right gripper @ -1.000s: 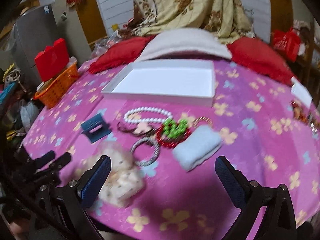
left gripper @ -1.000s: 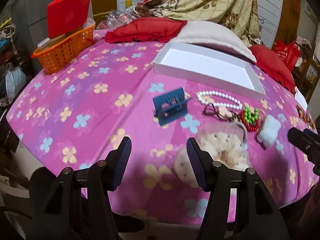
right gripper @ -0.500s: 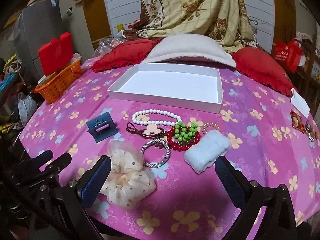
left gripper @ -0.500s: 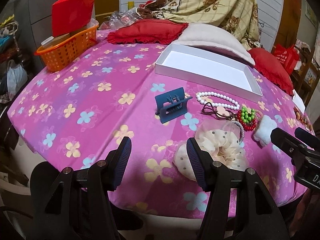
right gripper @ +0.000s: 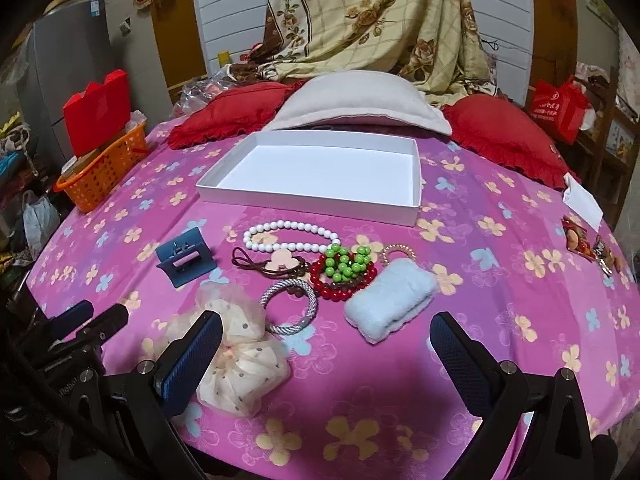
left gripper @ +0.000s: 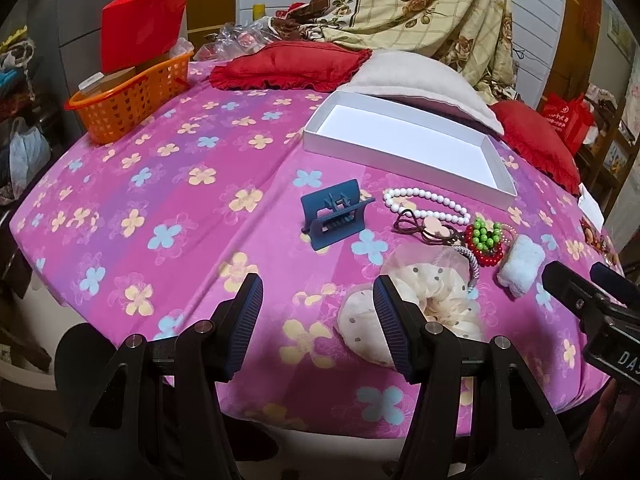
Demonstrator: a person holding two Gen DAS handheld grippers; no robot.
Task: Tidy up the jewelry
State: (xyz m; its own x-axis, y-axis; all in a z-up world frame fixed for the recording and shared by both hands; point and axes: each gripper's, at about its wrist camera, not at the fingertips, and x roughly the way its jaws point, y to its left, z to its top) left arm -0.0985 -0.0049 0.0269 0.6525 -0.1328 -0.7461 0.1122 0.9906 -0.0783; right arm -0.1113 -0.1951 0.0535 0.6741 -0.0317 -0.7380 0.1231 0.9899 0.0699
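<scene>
We see the jewelry — white, green and red beads, a silver bangle — near the empty white box on a pink flowered bed; both grippers' jaws stand apart, empty.

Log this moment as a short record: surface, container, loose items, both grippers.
surface: pink flowered cloth
container: white tray, nothing in it
loose items: white bead necklace, blue hair claw, green and red bead bracelets, silver bangle, cream dotted scrunchie, pale blue fluffy piece, all on the cloth in front of the tray
left gripper: open, holding nothing
right gripper: open wide, holding nothing
</scene>
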